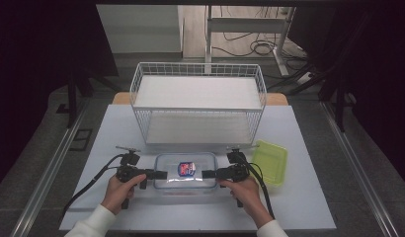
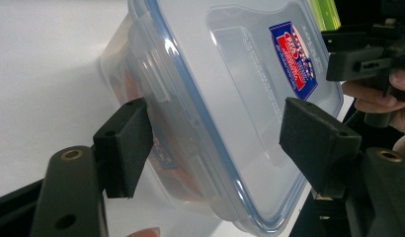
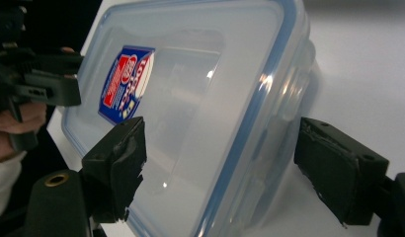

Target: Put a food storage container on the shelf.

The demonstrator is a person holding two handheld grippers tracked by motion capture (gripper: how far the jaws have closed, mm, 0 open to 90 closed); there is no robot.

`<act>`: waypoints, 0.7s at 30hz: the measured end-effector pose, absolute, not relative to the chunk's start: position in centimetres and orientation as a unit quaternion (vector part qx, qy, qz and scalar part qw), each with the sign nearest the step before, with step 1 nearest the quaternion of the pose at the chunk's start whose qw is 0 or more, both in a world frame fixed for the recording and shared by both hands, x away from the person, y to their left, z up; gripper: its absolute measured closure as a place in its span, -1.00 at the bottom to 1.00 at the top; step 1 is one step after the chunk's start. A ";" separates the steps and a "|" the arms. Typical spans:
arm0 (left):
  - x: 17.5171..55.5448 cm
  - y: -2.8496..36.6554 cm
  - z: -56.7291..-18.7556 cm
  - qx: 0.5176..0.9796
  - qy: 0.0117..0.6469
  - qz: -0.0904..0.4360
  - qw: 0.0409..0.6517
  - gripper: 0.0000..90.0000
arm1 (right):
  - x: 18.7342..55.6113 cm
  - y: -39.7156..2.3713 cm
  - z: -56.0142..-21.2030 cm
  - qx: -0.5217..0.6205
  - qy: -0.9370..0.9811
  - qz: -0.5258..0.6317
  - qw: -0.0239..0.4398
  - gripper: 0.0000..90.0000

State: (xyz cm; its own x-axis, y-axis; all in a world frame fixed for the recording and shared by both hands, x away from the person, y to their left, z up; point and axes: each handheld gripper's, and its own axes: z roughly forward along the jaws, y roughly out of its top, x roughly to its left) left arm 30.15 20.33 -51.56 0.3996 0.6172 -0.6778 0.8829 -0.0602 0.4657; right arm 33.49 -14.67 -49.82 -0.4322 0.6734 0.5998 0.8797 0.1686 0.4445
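Left hand-held gripper (image 2: 215, 143) astride box (image 2: 230, 98) edge; shelf (image 1: 198, 103) overhead.

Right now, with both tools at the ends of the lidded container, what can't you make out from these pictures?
- Contents of the clear container: left gripper view shows only orange-red shapes blurred behind the frosted wall.
- Sticker text: too small in the high view, slanted and blurred in both gripper views.
- Left tool and right tool: pads straddle the end latches, contact unclear.
- Green lid: partly hidden by the right tool.
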 end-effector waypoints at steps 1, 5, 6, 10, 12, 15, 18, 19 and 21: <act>30.2 20.3 -51.5 0.712 0.527 -0.151 0.438 -0.35 | 33.7 -14.7 -49.9 -0.518 -0.749 -0.388 0.140 -0.53; 30.2 20.3 -51.5 0.713 0.526 -0.152 0.438 -0.35 | 34.1 -14.7 -50.2 -0.524 -0.738 -0.395 0.155 -0.51; 30.2 20.3 -51.5 0.713 0.526 -0.152 0.438 -0.35 | 34.1 -14.8 -50.2 -0.524 -0.738 -0.395 0.155 -0.51; 30.1 20.3 -51.6 0.712 0.526 -0.149 0.440 -0.34 | 34.1 -15.0 -50.0 -0.525 -0.736 -0.397 0.155 -0.37; 30.1 20.3 -51.6 0.712 0.526 -0.148 0.441 -0.34 | 34.1 -15.3 -49.8 -0.527 -0.734 -0.397 0.157 -0.29; 29.9 20.4 -51.4 0.711 0.526 -0.144 0.445 -0.30 | 34.1 -15.7 -49.9 -0.527 -0.730 -0.404 0.163 -0.22; 29.8 20.4 -51.2 0.710 0.525 -0.140 0.448 -0.25 | 33.9 -15.9 -49.7 -0.526 -0.731 -0.404 0.163 -0.18; 29.7 20.5 -51.1 0.709 0.524 -0.139 0.450 -0.21 | 33.6 -16.0 -49.5 -0.522 -0.732 -0.407 0.160 -0.15; 29.5 20.5 -51.0 0.709 0.524 -0.136 0.452 -0.19 | 33.5 -16.1 -49.4 -0.520 -0.733 -0.409 0.157 -0.13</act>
State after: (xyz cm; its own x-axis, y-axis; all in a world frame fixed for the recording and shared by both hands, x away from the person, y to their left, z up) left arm 29.52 20.53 -50.98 0.4138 0.6197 -0.6669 0.8661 -0.0422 0.4981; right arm 33.53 -16.09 -49.41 -0.4091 0.6339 0.6563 0.8914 0.1237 0.4360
